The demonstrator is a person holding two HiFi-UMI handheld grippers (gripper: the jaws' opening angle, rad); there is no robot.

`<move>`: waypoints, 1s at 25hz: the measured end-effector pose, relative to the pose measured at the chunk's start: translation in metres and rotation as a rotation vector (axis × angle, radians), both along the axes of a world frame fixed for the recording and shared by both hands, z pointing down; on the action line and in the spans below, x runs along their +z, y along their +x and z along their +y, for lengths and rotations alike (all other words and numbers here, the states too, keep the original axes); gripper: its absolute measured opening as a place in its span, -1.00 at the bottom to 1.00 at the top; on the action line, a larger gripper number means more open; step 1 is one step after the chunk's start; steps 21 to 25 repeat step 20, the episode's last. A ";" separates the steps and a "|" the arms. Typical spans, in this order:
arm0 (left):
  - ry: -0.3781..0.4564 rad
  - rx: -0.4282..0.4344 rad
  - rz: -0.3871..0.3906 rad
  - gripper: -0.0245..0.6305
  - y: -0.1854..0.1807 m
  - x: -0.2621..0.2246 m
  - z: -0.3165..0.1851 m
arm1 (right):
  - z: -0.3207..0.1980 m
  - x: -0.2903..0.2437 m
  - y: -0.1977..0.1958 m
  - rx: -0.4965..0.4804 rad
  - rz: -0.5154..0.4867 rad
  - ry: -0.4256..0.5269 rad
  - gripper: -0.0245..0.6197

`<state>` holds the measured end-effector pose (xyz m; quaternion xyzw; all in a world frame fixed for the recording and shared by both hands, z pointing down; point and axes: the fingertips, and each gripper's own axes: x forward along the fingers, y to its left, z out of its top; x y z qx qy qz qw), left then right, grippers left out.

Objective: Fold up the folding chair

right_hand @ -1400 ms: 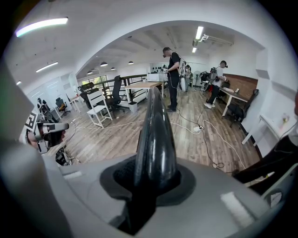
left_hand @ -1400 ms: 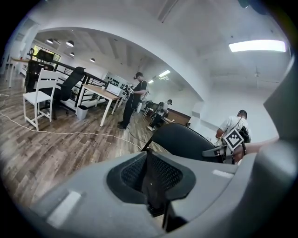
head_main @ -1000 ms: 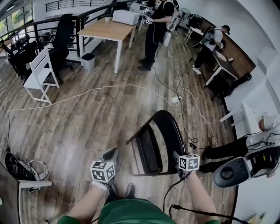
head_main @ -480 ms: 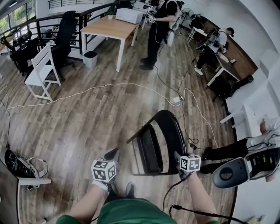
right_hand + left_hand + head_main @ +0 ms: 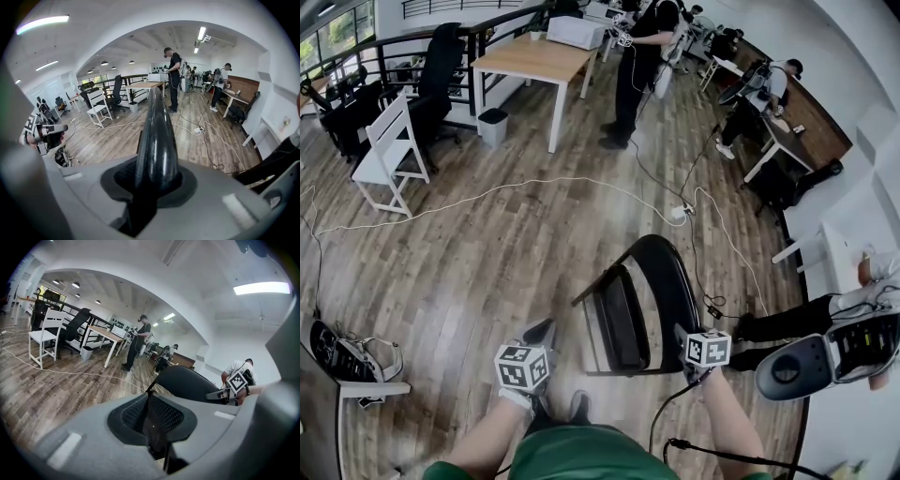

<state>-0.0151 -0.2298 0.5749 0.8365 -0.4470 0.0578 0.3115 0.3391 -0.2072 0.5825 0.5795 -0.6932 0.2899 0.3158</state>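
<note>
Two grippers in view. Right gripper point(image 5: 681, 331) pinches the rim of the black folding chair's point(image 5: 664, 281) backrest. The chair stands on the wooden floor point(image 5: 487, 262) directly before the person. Left gripper point(image 5: 544, 326) has its jaws pressed together, just left of the seat.

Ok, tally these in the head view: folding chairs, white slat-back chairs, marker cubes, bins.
folding chair: 1
white slat-back chair: 1
marker cubes: 2
bin: 1
Total: 5
</note>
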 end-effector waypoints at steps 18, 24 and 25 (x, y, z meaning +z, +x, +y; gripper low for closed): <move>-0.004 0.001 0.006 -0.82 0.012 0.006 -0.004 | -0.009 -0.005 0.011 -0.003 0.017 0.009 -0.66; 0.010 0.005 0.014 -0.82 0.018 0.003 -0.012 | -0.016 -0.011 0.016 -0.002 0.023 0.026 -0.66; 0.010 0.005 0.014 -0.82 0.018 0.003 -0.012 | -0.016 -0.011 0.016 -0.002 0.023 0.026 -0.66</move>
